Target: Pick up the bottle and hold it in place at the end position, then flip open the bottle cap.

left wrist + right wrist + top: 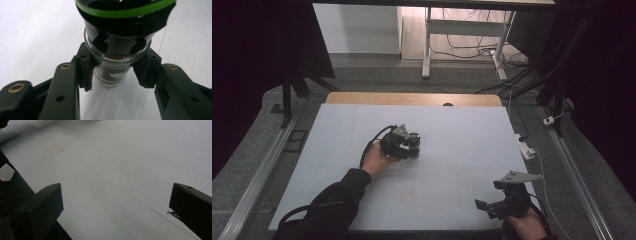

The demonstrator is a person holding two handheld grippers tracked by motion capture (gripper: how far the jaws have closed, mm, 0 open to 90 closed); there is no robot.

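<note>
A small glass jar (117,45) with a black lid ringed in green sits between the jaws of my left gripper (115,72). Both pads (86,72) press on its glass body below the lid. In the high view, this gripper (411,145) and the jar (414,139) are near the middle of the white sheet (452,150). I cannot tell whether the jar's base touches the sheet. My right gripper (487,195) stands open at the near right, and in its own view the right gripper (116,202) has nothing between its jaws.
A wooden table edge (412,98) runs behind the sheet. Metal rails (262,170) flank both sides. A white adapter (526,150) with its cable lies at the right edge. A faint reddish mark (56,149) stains the sheet.
</note>
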